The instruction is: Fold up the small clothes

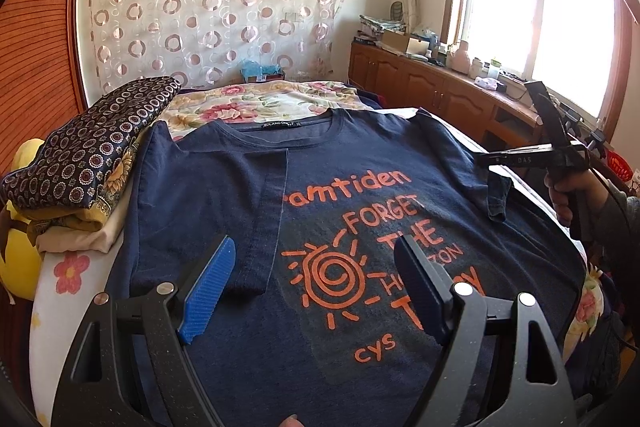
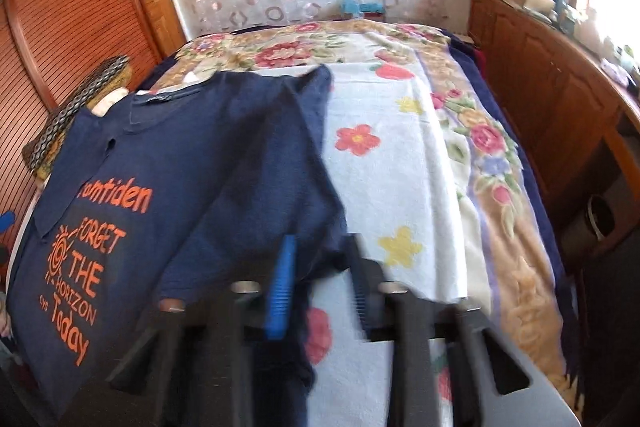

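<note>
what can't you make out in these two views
- Right wrist view: whether the right gripper pinches the t-shirt by its sleeve; motion blur smears the pads.
- Left wrist view: the lower words of the print, covered by a finger of the left gripper.
- Left wrist view: the collar label, too small to read.

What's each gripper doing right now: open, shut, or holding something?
Left gripper: open above the navy T-shirt, holding nothing.
Right gripper: shut on the T-shirt's sleeve.
</note>
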### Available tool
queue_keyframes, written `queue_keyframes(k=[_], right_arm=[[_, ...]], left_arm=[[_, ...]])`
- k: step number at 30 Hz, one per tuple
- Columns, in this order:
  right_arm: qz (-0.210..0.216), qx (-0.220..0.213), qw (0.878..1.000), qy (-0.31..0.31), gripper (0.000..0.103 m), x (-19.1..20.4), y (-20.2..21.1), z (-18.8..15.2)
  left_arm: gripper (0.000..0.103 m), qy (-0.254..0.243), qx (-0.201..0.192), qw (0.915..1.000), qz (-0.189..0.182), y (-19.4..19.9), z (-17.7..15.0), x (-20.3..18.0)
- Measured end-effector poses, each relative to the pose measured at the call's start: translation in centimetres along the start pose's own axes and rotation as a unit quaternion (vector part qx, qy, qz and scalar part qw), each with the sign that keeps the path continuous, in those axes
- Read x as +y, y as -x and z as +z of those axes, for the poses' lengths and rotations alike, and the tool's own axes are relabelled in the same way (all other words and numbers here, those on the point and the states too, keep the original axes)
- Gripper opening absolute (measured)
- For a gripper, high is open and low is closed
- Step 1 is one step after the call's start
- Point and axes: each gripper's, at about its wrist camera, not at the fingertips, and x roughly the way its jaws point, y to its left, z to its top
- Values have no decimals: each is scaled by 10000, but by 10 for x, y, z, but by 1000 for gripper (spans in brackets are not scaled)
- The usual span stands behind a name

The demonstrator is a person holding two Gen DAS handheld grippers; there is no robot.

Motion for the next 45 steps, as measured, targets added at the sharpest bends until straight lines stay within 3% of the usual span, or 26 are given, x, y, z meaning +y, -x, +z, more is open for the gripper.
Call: queue_keyframes(k=[9, 19, 22, 24, 30, 35, 45], right_arm=[[213, -633, 9959, 612, 2, 46, 35, 16], [537, -888, 9891, 1048, 3, 105, 28, 45], [533, -927, 9893, 995, 21, 103, 25, 47], [519, -933, 9893, 992, 24, 99, 26, 44], [241, -706, 9913, 1082, 26, 88, 30, 30], [250, -308, 9940, 1015, 26, 81, 10, 18], [391, -38, 9909, 1290, 27, 122, -35, 30]], left_arm=[[82, 24, -2, 10000, 3, 0, -2, 3], [82, 127, -28, 9999, 44, 3, -5, 12], [82, 146, -33, 9999, 54, 4, -5, 13], [82, 165, -40, 9998, 55, 5, -5, 13], [82, 174, -53, 9998, 44, 4, -4, 11], [82, 146, -34, 9999, 35, 3, -4, 8], [82, 149, -12, 9999, 50, 2, -5, 10]])
